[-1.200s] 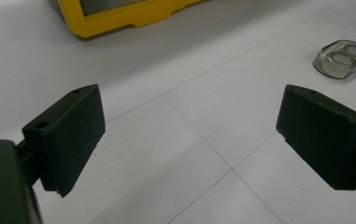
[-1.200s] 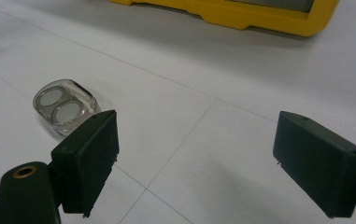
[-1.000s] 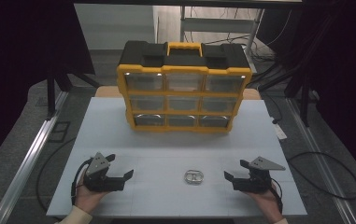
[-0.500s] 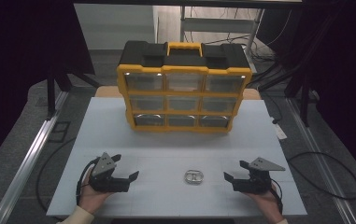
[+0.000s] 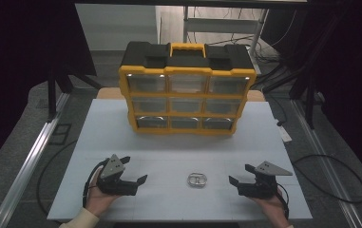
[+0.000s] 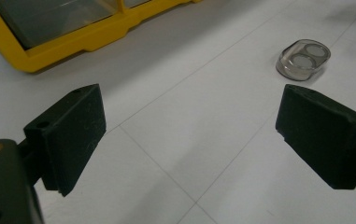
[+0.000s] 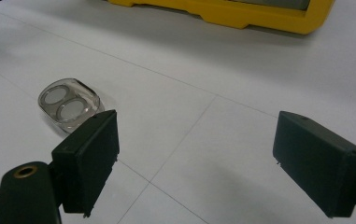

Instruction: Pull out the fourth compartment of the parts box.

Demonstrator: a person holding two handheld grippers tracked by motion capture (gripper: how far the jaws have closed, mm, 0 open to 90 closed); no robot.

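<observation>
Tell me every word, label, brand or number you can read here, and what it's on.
No readable text anywhere.
Yellow and black drawer box: no legible brand or label.
Small clear case between the two grippers: two round discs inside, no writing.
White table: thin grid lines, no marks.

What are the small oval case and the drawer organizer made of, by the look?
Small oval case: clear, slightly smoky plastic, glossy; two pale discs show through it. Drawer organizer: moulded yellow plastic frame, black top, see-through drawer fronts, likely plastic too.
</observation>
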